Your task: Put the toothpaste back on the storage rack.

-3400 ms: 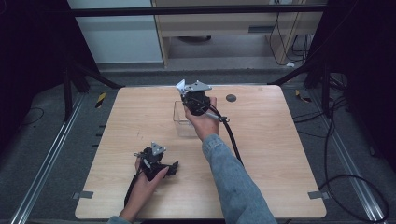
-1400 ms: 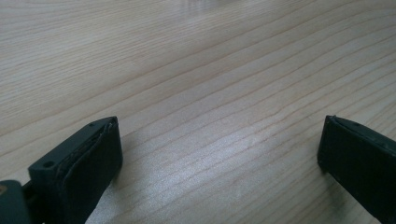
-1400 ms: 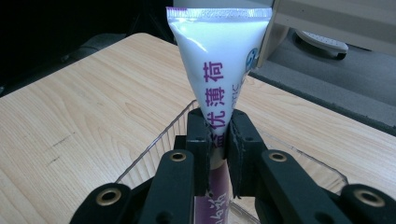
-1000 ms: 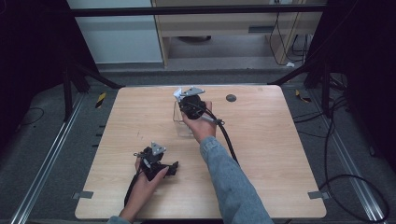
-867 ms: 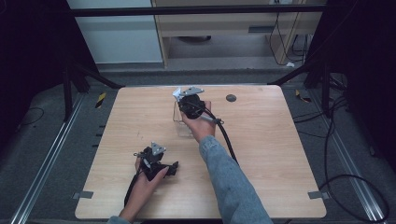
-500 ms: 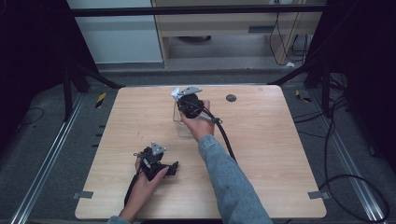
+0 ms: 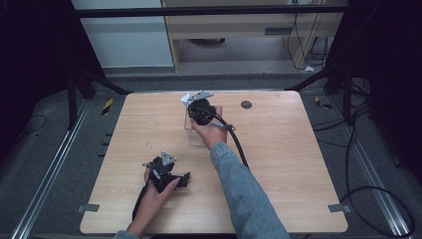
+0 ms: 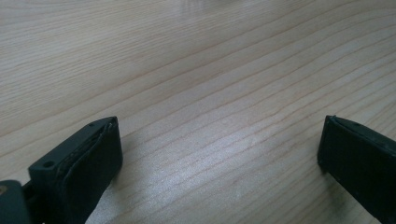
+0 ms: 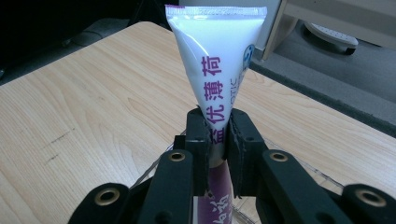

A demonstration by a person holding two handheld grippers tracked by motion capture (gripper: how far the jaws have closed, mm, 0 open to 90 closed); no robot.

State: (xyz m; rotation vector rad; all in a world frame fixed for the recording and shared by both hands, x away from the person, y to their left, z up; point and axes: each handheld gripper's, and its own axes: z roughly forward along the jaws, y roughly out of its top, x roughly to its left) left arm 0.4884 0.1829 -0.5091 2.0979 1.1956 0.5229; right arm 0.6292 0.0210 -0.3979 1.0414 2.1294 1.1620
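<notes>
**Soft tube pinched mid-body above a clear container**

In the right gripper view, the right gripper [image 9: 217,135] is clenched on a white tube [image 9: 217,60] printed with purple characters. The tube stands upright at the centre of the frame, its flat crimped end at the top and its purple lower part running down between the fingers [image 9: 198,140]. Below it, at the bottom of the frame, the rim of a clear container [image 9: 299,165] shows. In the high view the same gripper [image 7: 198,105] sits in the upper middle of the desk [image 7: 298,164], over that container [image 7: 195,135]; whether the tube's lower end touches the container's inside cannot be told.

The tube looks light and soft-walled, likely a paste or cream. The fingers press it in slightly where they close, so a hard squeeze could deform it or push the contents toward the cap. Its glossy skin probably slips easily, and the tapered shape may let it slide upward out of a loose hold. The best hold is likely where it is now, on the fuller part below the taper, flat faces against the pads, with moderate pressure.

The left gripper [image 7: 166,172] rests low at the lower left of the desk, its fingers [image 8: 88,158] spread wide apart over bare wood, holding nothing.
</notes>
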